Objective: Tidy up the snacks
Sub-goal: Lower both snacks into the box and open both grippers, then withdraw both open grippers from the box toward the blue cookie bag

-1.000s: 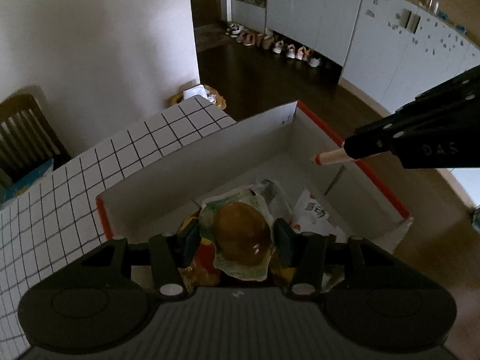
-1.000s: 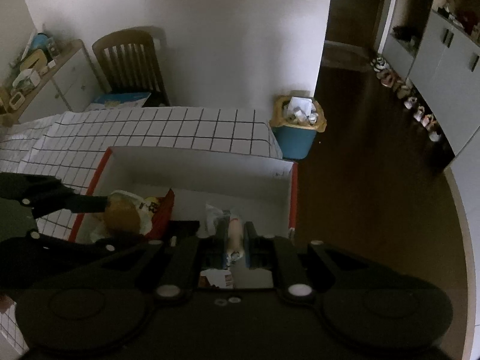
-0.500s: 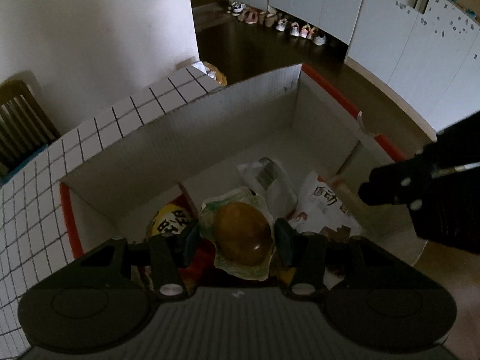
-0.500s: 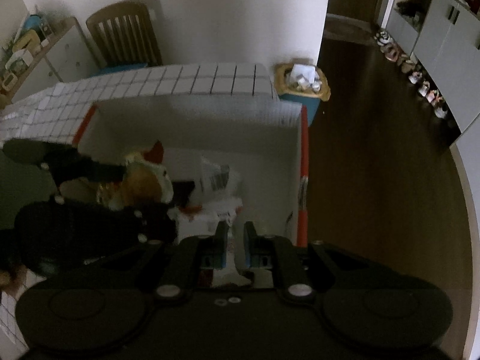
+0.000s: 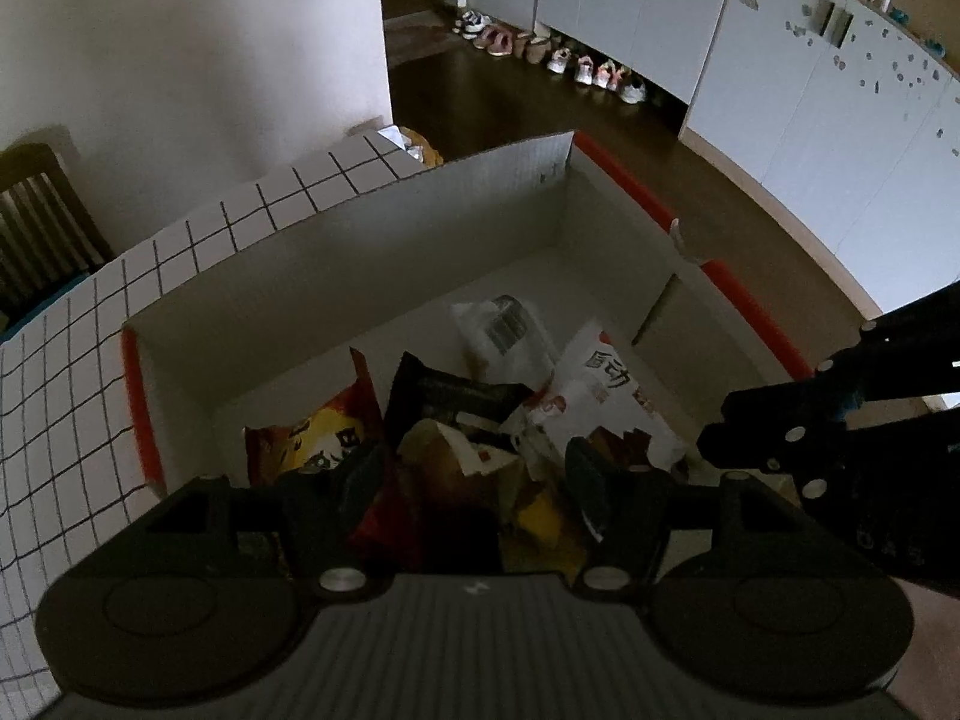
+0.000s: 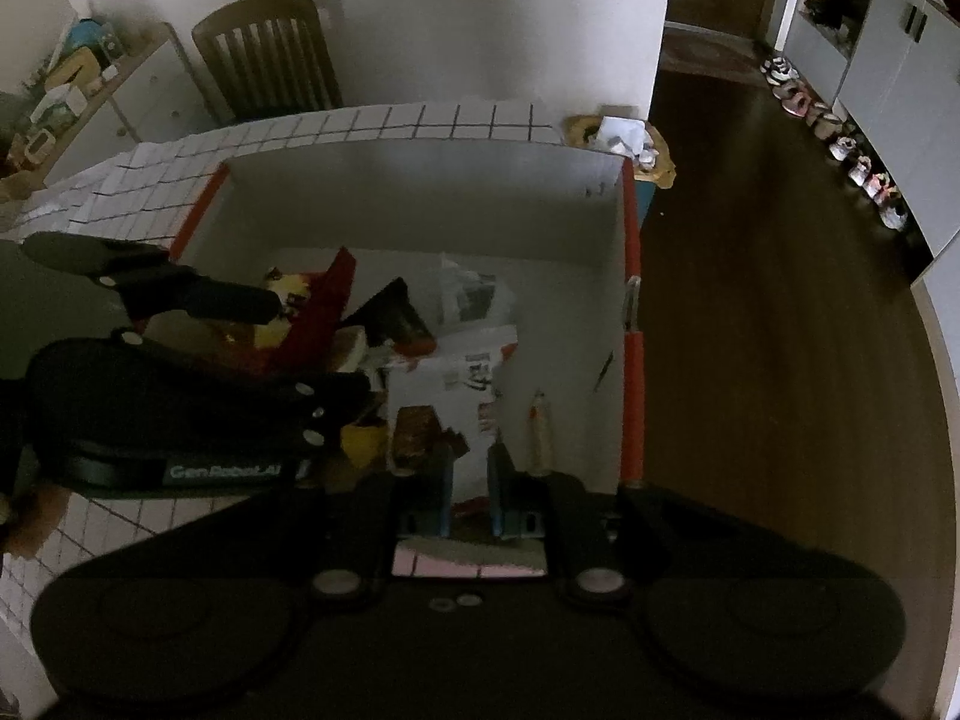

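Snack packets lie heaped in a white cardboard box (image 5: pixel 336 264) with orange rims, which stands on a desk (image 5: pixel 66 372) under a grid-pattern cloth. The heap holds a red-and-yellow bag (image 5: pixel 312 432), a black packet (image 5: pixel 456 390), a white printed pouch (image 5: pixel 606 396) and a clear wrapper (image 5: pixel 504 330) behind them. The left tongs (image 5: pixel 474 474) hover over the heap, their jaws just widened and standing apart, with packets below them but none pressed. The right tongs (image 6: pixel 469 468) point down beside the white pouch with jaws together, empty. A thin stick snack (image 6: pixel 539 432) lies on the box floor just beside the right tongs. A wooden chair (image 6: pixel 270 60) stands behind the desk.
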The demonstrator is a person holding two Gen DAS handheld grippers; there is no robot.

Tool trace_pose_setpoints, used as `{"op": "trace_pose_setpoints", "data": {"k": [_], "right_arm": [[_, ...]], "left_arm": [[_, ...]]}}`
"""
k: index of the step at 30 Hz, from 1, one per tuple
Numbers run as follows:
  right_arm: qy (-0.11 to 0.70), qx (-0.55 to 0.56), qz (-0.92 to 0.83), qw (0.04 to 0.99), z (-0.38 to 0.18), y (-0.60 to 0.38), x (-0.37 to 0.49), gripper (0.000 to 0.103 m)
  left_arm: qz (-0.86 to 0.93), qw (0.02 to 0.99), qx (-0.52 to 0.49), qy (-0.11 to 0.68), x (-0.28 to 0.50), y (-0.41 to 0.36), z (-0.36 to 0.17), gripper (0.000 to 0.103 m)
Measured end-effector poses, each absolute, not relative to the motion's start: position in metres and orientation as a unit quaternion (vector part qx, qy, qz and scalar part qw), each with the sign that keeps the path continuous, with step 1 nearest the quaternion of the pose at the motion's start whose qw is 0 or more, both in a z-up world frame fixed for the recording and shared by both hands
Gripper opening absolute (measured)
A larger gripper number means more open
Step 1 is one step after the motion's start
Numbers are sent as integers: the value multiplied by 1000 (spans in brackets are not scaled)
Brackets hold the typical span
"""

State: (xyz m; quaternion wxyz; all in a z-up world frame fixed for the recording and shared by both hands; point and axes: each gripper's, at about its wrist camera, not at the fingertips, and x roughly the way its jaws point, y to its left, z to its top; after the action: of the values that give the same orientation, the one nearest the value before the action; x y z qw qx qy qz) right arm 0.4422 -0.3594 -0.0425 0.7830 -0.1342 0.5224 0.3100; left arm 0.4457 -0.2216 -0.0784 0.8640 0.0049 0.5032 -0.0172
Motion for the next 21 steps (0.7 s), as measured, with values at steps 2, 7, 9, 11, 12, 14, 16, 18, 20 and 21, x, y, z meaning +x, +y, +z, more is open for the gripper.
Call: {"op": "trace_pose_setpoints", "data": {"k": [2,7,9,11,12,14,16,18,20,21], "right_arm": [[520,-131,312,784,-39,-360,437,11],[507,-130,323,788,-26,-360,423,11],[502,-129,328,790,-19,-359,418,11],[496,-127,332,792,-13,-359,413,11],[494,-126,333,793,-10,-358,410,11],[489,-123,337,795,-4,-358,406,11],[481,-123,341,799,3,-357,401,11],[473,-121,344,802,10,-357,395,11],[464,-119,350,805,18,-355,388,11],[460,-118,353,806,22,-355,384,11]], "left_arm": [[-15,866,-1,500,440,-220,-74,66],[-10,874,-11,487,421,-217,-58,66],[-10,877,-18,480,413,-215,-51,66],[-8,880,-25,474,404,-212,-42,66],[-7,882,-30,471,400,-209,-38,66],[-4,884,-41,465,391,-204,-30,66],[-2,887,-51,459,382,-198,-22,67],[-2,892,-55,450,371,-191,-13,71],[3,897,-53,439,360,-185,-5,75],[2,899,-54,434,354,-181,-1,75]]}}
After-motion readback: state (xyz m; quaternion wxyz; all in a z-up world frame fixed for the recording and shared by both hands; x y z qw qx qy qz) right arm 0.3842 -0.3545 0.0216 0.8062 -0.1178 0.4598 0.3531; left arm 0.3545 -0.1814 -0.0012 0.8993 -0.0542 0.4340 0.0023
